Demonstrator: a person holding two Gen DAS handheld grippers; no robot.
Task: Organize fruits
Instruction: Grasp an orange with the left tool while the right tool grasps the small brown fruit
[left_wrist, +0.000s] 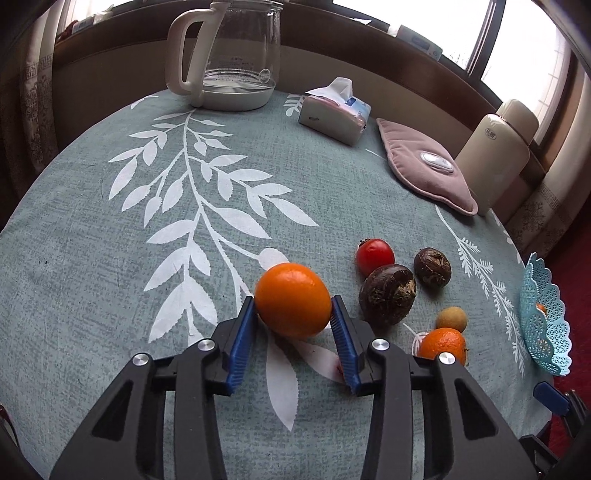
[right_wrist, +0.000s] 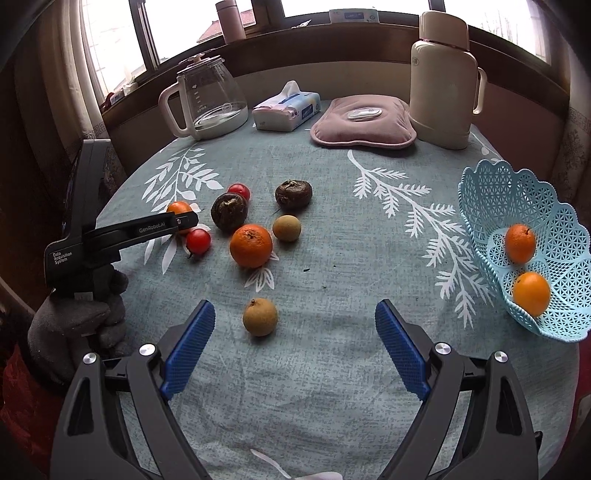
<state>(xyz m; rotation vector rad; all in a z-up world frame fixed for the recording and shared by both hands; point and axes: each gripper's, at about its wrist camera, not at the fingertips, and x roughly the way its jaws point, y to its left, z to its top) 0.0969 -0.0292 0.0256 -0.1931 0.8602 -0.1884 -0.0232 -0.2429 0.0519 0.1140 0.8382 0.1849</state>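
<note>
Open cloth (right_wrist: 332, 236) between the fruit cluster (right_wrist: 251, 242) and the basket (right_wrist: 476, 206) — one brown fruit (right_wrist: 260, 316) in front

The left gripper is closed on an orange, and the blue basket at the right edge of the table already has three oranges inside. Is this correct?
Not quite: the right wrist view shows only two oranges in the blue basket. The rest holds: the left gripper is closed on an orange.

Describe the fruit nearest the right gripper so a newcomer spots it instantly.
Start at the blue lattice basket on the table's right edge, then look left to the open right gripper. The tan round fruit sits alone there, apart from the cluster beyond.
</note>
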